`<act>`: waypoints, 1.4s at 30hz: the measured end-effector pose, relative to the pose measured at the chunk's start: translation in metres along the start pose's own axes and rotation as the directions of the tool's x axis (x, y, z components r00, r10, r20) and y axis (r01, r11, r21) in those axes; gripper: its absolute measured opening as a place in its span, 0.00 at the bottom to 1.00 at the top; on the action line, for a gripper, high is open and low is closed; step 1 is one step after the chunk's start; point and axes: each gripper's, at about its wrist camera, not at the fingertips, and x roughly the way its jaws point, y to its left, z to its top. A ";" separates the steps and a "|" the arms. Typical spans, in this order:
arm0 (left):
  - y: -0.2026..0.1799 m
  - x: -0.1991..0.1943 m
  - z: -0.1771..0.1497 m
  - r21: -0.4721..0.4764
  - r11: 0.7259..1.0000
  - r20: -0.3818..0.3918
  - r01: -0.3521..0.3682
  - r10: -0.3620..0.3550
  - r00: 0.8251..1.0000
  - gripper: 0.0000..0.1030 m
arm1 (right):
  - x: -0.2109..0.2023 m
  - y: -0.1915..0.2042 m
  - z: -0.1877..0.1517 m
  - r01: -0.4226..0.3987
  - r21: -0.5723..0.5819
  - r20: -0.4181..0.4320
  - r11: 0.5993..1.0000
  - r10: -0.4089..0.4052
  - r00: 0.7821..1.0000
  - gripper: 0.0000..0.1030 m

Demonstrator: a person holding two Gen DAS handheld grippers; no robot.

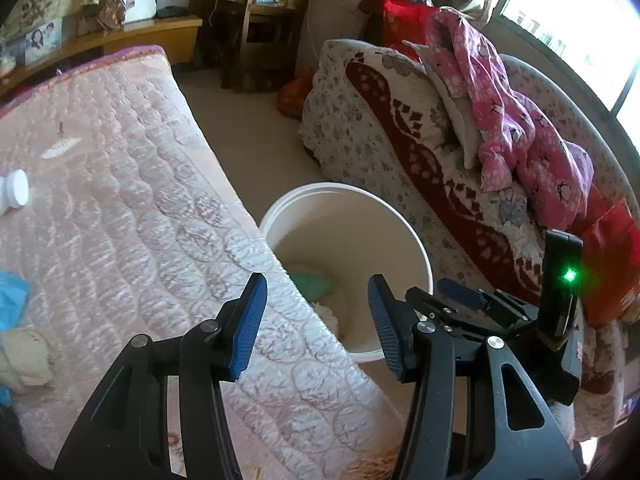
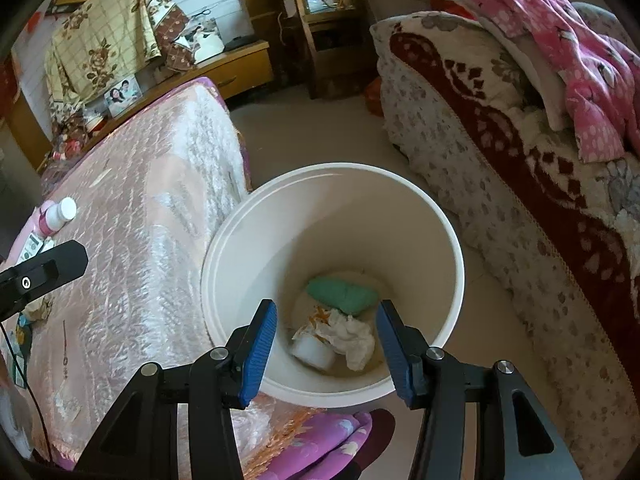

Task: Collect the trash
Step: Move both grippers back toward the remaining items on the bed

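Note:
A white bucket (image 2: 452,256) stands on the floor between the bed and the sofa. Inside lie a green packet (image 2: 342,294), crumpled white paper (image 2: 352,336) and a white cup (image 2: 314,352). My right gripper (image 2: 326,346) hangs open and empty above the bucket's near rim. My left gripper (image 1: 316,320) is open and empty over the bed's edge, beside the bucket (image 1: 416,248). The right gripper also shows in the left wrist view (image 1: 460,298). On the bed lie a white bottle (image 1: 14,192), blue trash (image 1: 12,296) and crumpled beige paper (image 1: 24,360).
The pink quilted bed (image 1: 120,200) fills the left. A sofa with a red-patterned blanket (image 1: 400,132) and pink clothes (image 1: 512,120) stands on the right. A wooden cabinet (image 2: 236,68) and shelf (image 2: 324,20) stand at the back. Bare floor (image 1: 256,144) runs between.

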 end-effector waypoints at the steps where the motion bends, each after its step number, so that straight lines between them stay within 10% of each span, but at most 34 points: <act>1: 0.000 -0.004 -0.001 0.006 1.000 0.008 -0.012 0.012 1.000 0.49 | -0.002 0.002 0.000 0.001 -0.007 0.003 1.000 -0.001 1.000 0.48; 21: 0.046 -0.077 -0.044 -0.016 0.991 0.064 -0.130 0.131 0.989 0.49 | -0.066 0.102 0.016 -0.060 -0.184 0.101 0.981 0.079 0.992 0.59; 42: 0.179 -0.138 -0.133 -0.245 0.942 -0.045 -0.231 0.227 0.973 0.49 | -0.054 0.225 -0.011 -0.199 -0.371 0.001 0.907 0.215 0.977 0.60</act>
